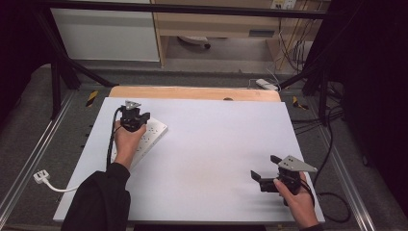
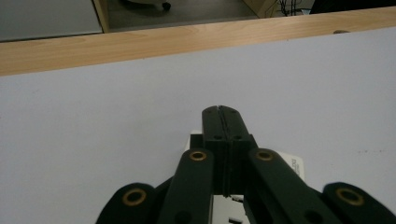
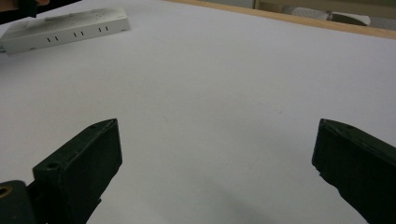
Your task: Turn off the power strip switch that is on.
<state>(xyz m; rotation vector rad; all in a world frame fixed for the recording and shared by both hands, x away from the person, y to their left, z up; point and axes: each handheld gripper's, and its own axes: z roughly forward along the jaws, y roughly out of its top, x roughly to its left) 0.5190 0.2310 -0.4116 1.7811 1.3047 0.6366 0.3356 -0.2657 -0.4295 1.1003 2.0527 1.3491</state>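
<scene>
1. Your left black two-jaw gripper (image 1: 133, 118): jaws pressed flat together, nothing between them. It sits over the far end of the white plastic multi-socket power strip (image 1: 153, 134); whether the tips press on the strip you cannot tell from these views. In the left gripper view the clenched jaws of this gripper (image 2: 221, 116) point toward the far edge of the tabletop, with the strip's white casing (image 2: 295, 164) showing just beneath them.

2. Your right black two-jaw gripper (image 1: 267, 168): jaws spread wide, holding nothing, near the right front corner of the tabletop and well apart from the strip. In the right gripper view its fingers (image 3: 88, 154) stand wide over bare surface.

3. Power strip: lies flat and slantwise near the left edge of the tabletop, toward the far left corner. Its rows of socket slots (image 3: 77, 33) show in the right gripper view. A small grey mark on its end is too small to read.

4. White cable with a white plug (image 1: 41, 176): hangs off the left edge of the table, with the plug lying on the grey floor.

5. Surface: a pale grey-white board (image 1: 216, 144) on a light wooden table (image 1: 192, 93) whose far edge shows bare.

6. Room: dark metal frame (image 1: 57, 77) around the table; wooden shelving and loose wires at the back.
</scene>
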